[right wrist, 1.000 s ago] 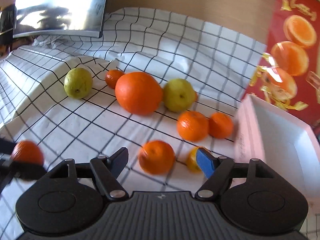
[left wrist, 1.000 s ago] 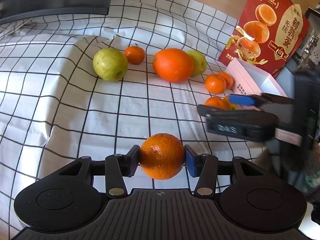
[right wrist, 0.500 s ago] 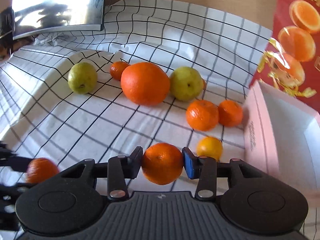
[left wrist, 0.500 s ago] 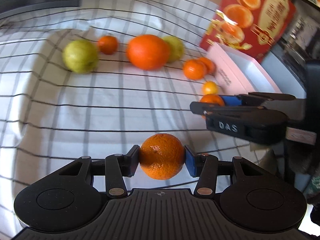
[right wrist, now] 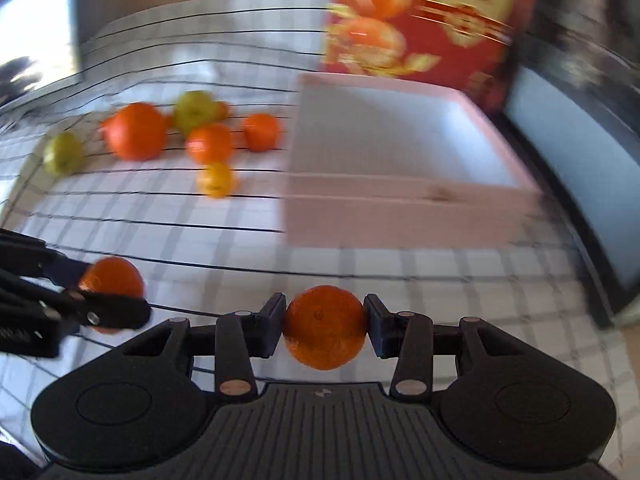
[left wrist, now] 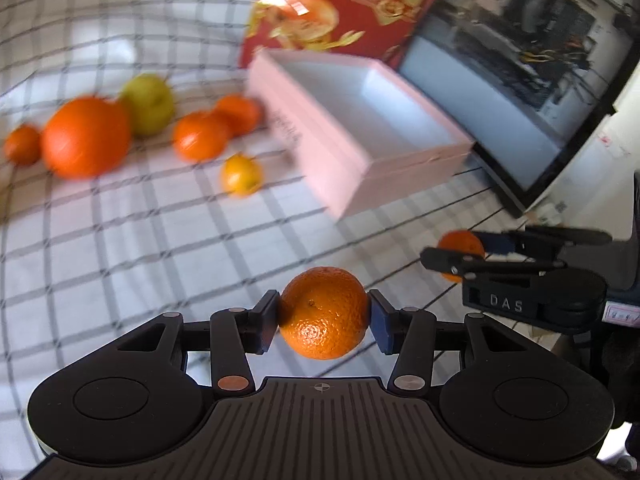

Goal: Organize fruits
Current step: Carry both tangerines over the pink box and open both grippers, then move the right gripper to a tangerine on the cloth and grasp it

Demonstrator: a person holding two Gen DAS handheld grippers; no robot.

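Observation:
My left gripper [left wrist: 323, 316] is shut on a small mandarin [left wrist: 323, 312] and holds it above the checked cloth. My right gripper [right wrist: 325, 326] is shut on another mandarin [right wrist: 325, 326]; it also shows in the left wrist view [left wrist: 460, 254] at the right. An open pink box [left wrist: 360, 120] with a white inside lies ahead, also in the right wrist view [right wrist: 400, 152]. Left of it on the cloth lie a large orange [left wrist: 86, 136], a green pear [left wrist: 148, 104], two mandarins [left wrist: 200, 136], a small yellow citrus [left wrist: 241, 176] and a mandarin [left wrist: 22, 145] at the far left.
A red carton [left wrist: 332, 4] with printed oranges stands behind the pink box. A dark monitor [left wrist: 520, 92] leans at the right by the table's edge. A second green pear [right wrist: 62, 152] lies at the far left in the right wrist view. Both views are blurred.
Both grippers have swung to the right toward the pink box, each carrying its mandarin. The right gripper closed on its mandarin a second ago and lifted it off the cloth.

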